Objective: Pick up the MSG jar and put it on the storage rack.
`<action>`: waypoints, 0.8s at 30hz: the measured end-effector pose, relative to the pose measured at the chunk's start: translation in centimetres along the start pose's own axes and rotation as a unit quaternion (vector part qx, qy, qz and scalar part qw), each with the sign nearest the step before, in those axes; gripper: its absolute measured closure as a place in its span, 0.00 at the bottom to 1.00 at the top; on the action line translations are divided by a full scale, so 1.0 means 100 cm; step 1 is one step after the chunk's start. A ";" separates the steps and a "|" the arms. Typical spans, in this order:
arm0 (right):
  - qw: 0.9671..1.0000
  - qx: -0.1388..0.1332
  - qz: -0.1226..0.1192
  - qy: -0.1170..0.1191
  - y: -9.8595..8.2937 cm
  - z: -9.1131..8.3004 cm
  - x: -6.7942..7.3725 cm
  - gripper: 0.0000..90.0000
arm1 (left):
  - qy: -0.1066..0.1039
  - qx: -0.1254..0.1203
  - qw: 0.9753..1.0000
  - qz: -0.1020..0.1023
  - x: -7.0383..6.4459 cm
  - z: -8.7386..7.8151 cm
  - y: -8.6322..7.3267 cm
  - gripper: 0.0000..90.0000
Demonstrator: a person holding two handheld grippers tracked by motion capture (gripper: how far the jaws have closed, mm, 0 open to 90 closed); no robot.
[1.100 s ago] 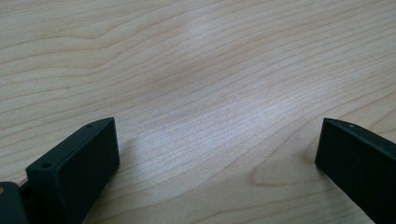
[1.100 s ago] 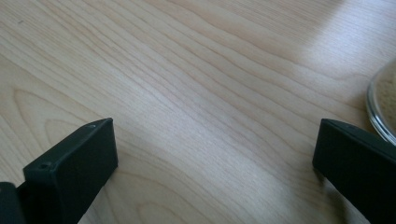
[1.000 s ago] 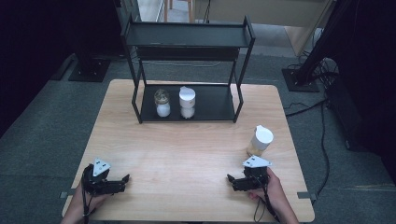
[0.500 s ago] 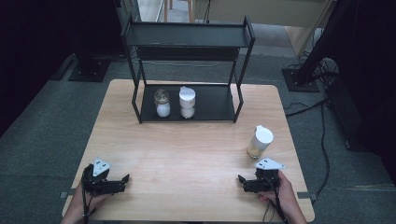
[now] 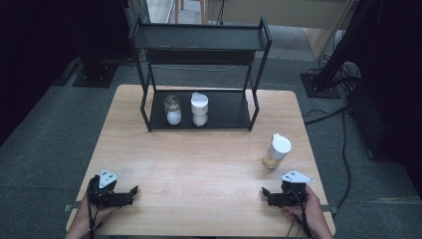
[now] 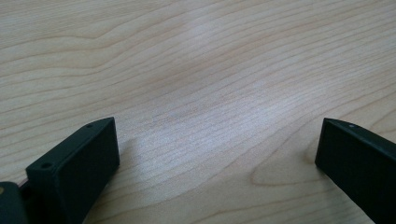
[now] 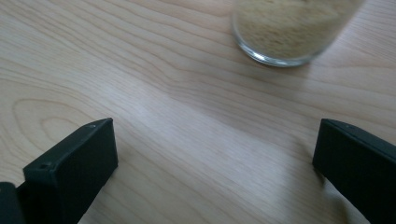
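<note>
A glass jar with a white lid and tan contents point(image 5: 276, 152) stands on the wooden table point(image 5: 209, 164) at the right. My right gripper point(image 5: 264, 195) rests near the front right edge, just in front of that jar, open with nothing between its jaws. The jar's base point(image 7: 292, 30) shows at the top of the right gripper view, beyond the gripper point(image 7: 215, 154). My left gripper point(image 5: 132, 193) lies at the front left, open over bare wood point(image 6: 215, 154). Two more jars point(image 5: 173, 109) point(image 5: 199, 108) stand on the lower shelf of the black rack point(image 5: 199, 45).
The black two-tier rack stands at the back middle of the table. Table edges are close behind both hands. Cables and a dark stand point(image 5: 328, 79) lie on the floor to the right.
My right gripper has moved back and to the right, toward the front right corner, away from the tan jar. The left gripper has stayed put.
</note>
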State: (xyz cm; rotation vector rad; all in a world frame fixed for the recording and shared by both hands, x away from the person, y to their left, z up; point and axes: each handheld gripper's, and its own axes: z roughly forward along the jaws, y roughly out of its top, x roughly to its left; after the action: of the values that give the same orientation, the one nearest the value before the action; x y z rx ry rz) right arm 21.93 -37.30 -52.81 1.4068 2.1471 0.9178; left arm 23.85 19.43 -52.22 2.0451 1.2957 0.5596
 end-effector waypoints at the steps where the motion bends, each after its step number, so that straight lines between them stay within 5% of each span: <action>1: 1.000 0.000 0.002 -0.003 -0.001 -0.001 -0.002 0.00 | 0.000 0.000 1.000 0.000 0.000 0.000 0.000 0.00; 24: 0.998 -0.001 0.037 -0.043 -0.023 -0.024 -0.034 0.00 | 0.000 0.000 1.000 0.000 0.000 0.000 0.000 0.00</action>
State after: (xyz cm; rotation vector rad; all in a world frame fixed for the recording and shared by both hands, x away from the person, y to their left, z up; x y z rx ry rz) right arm 20.27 -41.77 -52.84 1.5066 2.0426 0.8711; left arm 23.85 19.44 -52.22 2.0459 1.2953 0.5592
